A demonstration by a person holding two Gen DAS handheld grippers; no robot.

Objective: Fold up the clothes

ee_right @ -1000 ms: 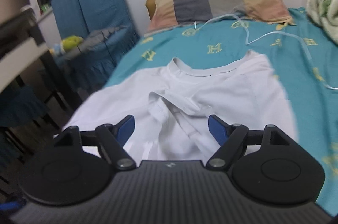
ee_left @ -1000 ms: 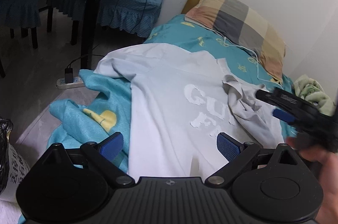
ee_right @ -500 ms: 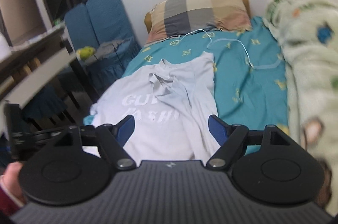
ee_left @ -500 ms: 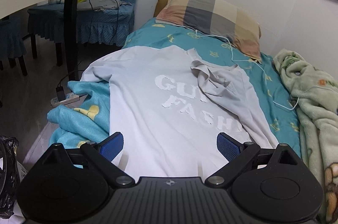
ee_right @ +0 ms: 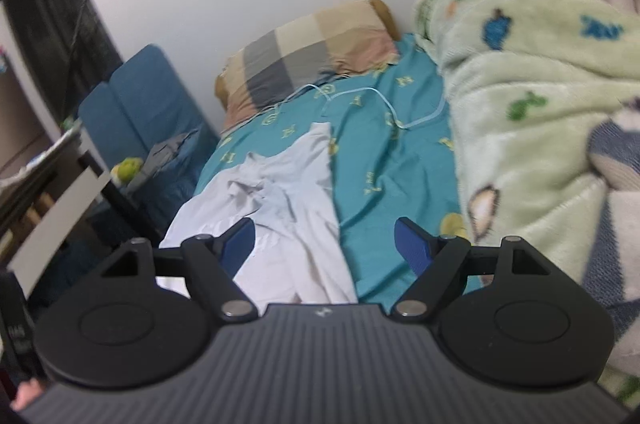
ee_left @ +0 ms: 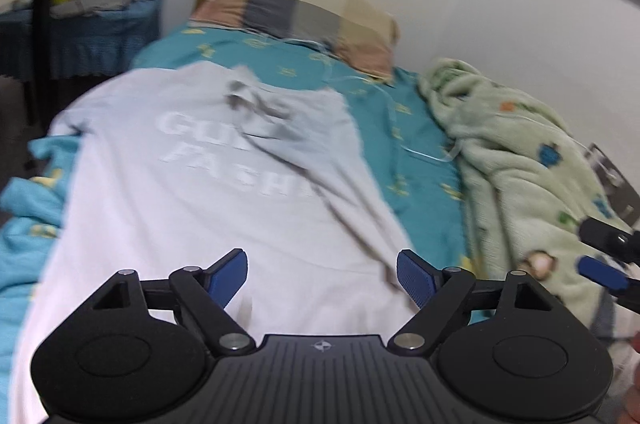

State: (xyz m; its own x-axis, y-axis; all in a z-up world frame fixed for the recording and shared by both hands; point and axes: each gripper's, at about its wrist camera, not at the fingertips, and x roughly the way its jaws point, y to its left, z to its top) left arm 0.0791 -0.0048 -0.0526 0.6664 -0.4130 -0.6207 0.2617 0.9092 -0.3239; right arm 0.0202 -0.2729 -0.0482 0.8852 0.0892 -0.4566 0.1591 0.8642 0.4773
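Observation:
A white T-shirt [ee_left: 208, 192] with white lettering lies spread on the teal bed sheet [ee_left: 400, 144], its right sleeve folded in over the chest. It also shows in the right wrist view [ee_right: 288, 208]. My left gripper [ee_left: 322, 280] is open and empty, above the shirt's lower hem. My right gripper [ee_right: 324, 244] is open and empty, over the shirt's right edge and the sheet. Its fingertips [ee_left: 600, 272] show at the right edge of the left wrist view.
A checked pillow [ee_left: 304, 12] lies at the bed head by the wall. A green fleece blanket [ee_left: 520, 160] is heaped along the bed's right side. A white cable [ee_right: 380, 104] crosses the sheet. Blue chairs [ee_right: 140, 104] and a table stand to the left.
Both grippers have pulled back toward the foot of the bed and swung right. The right gripper has come away from the folded sleeve. The shirt has not moved.

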